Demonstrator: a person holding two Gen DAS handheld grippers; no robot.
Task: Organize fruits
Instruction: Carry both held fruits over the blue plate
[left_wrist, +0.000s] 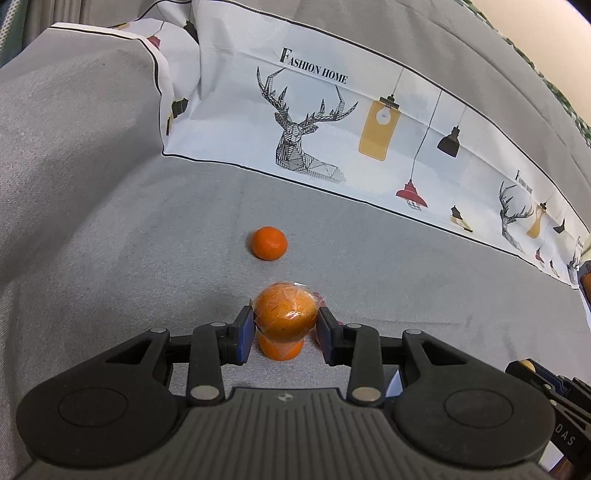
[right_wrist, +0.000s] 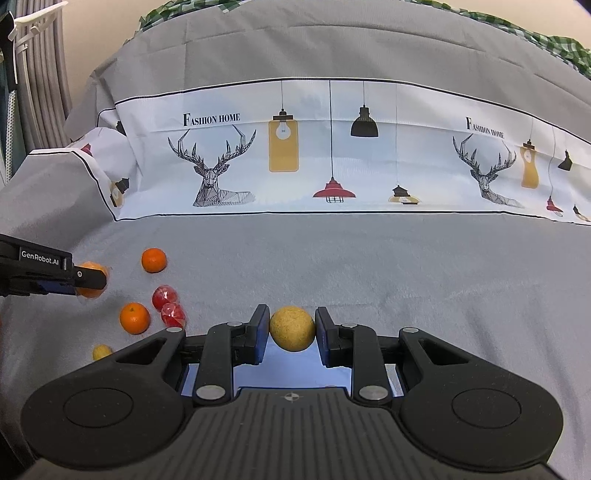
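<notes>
Left tongs (left_wrist: 286, 321) clamp the plastic-wrapped round orange (left_wrist: 286, 312), hanging right over a bare orange mandarin (left_wrist: 280, 347) on the grey bed cover (left_wrist: 110, 240). Right tongs (right_wrist: 291, 328) grip a rough yellow-brown round fruit (right_wrist: 291, 328) above a pale blue surface, well right of the scattered fruit pile.

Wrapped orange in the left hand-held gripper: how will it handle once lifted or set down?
The wrapped orange wears glossy film, so it may slip between the pads of the left hand-held gripper. It is round, so it will likely roll on the grey cloth when released. It looks firm, probably tolerant of a moderate squeeze.
</notes>
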